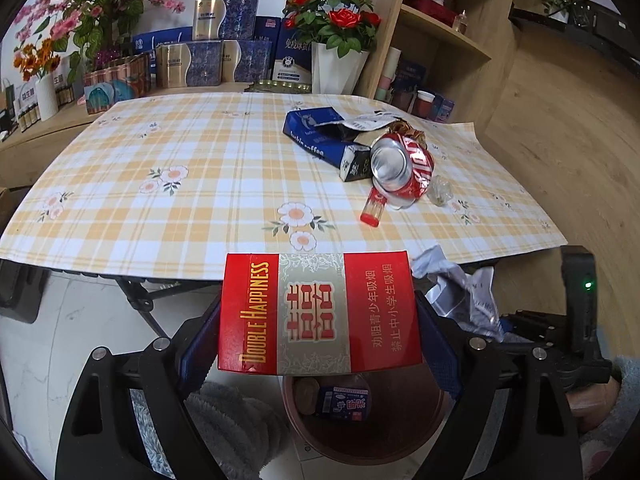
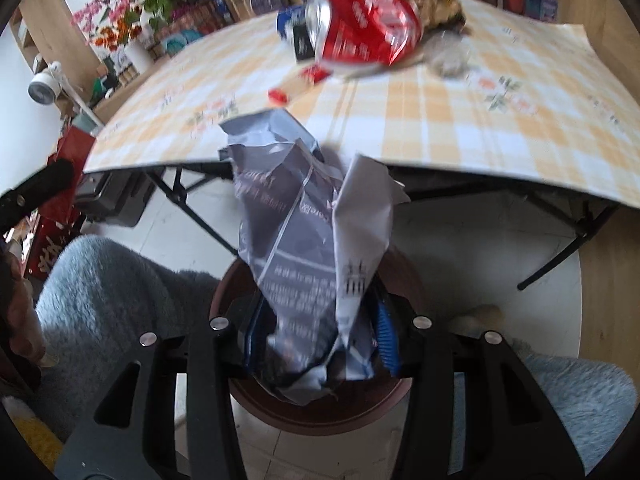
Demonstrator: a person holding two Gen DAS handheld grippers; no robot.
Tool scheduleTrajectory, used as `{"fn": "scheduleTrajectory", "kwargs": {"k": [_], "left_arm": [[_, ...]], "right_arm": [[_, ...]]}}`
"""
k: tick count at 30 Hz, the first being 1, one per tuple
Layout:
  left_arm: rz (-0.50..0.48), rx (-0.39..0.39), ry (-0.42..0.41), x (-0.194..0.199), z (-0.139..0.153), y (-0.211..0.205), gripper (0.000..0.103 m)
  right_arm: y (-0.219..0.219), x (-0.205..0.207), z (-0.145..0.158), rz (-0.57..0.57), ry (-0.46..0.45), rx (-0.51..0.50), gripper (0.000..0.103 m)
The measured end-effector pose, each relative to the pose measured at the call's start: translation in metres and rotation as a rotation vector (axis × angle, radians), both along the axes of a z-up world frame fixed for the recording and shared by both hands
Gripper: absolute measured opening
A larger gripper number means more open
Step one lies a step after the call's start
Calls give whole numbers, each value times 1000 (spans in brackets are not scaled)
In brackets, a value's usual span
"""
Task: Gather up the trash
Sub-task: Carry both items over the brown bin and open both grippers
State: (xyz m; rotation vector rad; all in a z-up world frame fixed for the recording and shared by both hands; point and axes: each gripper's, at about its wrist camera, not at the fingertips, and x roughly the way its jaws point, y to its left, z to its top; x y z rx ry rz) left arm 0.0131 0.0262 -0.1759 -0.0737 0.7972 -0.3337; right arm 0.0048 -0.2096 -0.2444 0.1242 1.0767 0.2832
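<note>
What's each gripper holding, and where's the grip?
Left gripper: red cigarette pack, pinched across its two narrow sides. Right gripper: crumpled grey wrapper, clamped at its lower end.

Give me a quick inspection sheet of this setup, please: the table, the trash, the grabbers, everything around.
Surface: folding table with a yellow plaid floral cloth.
Job's things: crushed red can, blue coffee box, red lighter, clear wrapper on the cloth; brown bin on the floor below, with a small blue packet inside.
Clutter: gift boxes, red roses in a white vase behind the table.
Grippers: left hand-held gripper shut on a red cigarette pack; right hand-held gripper shut on a crumpled grey paper, both above the bin.
Cables: nothing seen.
Surroundings: wooden shelf, white tiled floor.
</note>
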Motion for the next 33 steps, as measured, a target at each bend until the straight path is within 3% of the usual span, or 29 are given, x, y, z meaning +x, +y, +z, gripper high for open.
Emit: {"fn": "scheduleTrajectory", "kwargs": {"k": [3,8,17,25,33], "left_arm": [[-6,-4,3,-3,-7,-2,85],[-6,-4,20,-3,-19,-2,85],[-61,-36,39,5,-20,-13,86],[-150,-15,26,14,-32,-41,86],[-224,58,114,14,-69,-69,86]], "right_arm": [[3,2,-7,10,21,-6,52],[6,1,-2,15,-7,13,79],[-26,0,34,-54,-169,33,97],[-66,-3,57,-186,-361,-49,97],[-69,-1,29,-234,-281,-45,97]]}}
